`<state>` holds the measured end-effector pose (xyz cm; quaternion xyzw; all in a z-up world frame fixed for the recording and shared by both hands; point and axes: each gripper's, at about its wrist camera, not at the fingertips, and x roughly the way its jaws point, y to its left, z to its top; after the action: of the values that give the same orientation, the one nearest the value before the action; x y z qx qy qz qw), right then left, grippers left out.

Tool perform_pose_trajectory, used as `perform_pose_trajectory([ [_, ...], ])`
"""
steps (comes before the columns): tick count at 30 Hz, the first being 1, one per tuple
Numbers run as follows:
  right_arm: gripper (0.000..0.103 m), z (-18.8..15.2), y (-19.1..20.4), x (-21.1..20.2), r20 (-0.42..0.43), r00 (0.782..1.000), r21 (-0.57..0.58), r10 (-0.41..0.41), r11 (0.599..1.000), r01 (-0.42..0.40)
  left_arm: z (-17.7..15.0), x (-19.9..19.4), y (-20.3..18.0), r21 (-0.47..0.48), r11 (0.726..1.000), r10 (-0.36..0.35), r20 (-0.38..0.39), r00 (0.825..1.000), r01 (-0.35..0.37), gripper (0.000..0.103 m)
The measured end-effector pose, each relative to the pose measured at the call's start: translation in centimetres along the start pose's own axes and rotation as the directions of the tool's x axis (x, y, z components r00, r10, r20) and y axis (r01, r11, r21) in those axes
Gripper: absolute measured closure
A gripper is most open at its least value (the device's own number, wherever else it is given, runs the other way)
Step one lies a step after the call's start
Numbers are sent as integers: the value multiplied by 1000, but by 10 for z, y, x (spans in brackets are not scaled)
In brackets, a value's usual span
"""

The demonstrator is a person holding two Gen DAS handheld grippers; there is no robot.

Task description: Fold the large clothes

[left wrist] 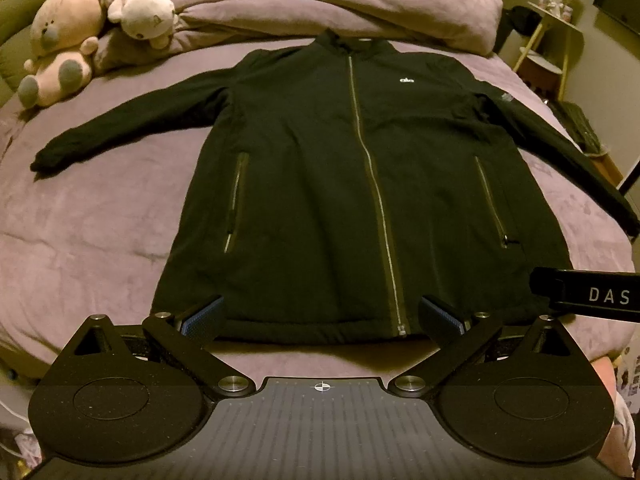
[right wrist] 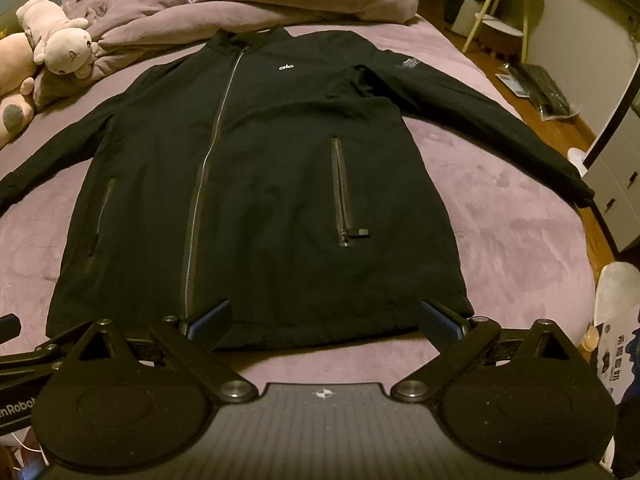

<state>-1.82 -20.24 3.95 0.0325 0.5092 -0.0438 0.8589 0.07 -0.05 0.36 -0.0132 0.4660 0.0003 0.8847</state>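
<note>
A black zip-up jacket [left wrist: 320, 184] lies flat and face up on the purple bed [left wrist: 100, 220], zipped, collar at the far end, both sleeves spread out to the sides. It also shows in the right wrist view [right wrist: 260, 200]. My left gripper [left wrist: 320, 316] is open and empty, its blue-padded fingers just above the jacket's bottom hem, near the zipper's end. My right gripper [right wrist: 326, 322] is open and empty over the hem's right half. The right gripper's body shows at the right edge of the left wrist view [left wrist: 588, 294].
A bunched purple duvet [left wrist: 320, 4] lies beyond the collar. Plush toys [left wrist: 92, 28] sit at the bed's far left. A small side table [right wrist: 500, 12] stands beyond the bed's right edge, with items on the wooden floor [right wrist: 540, 92].
</note>
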Motion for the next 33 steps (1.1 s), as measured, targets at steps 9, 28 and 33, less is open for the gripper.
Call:
perform_pose_trajectory([
  [9,4,0,-1,1,-4,1000,7,2,1000,-1,0,1,0,-1,1000,1,-1,1000,-1,0],
  [28,4,0,-3,1,-9,1000,9,0,1000,0,-2,1,-4,2,1000,3,-8,1000,-3,0],
  [33,4,-1,-4,1,-9,1000,11,0,1000,0,-2,1,-6,4,1000,6,-13,1000,-6,0],
])
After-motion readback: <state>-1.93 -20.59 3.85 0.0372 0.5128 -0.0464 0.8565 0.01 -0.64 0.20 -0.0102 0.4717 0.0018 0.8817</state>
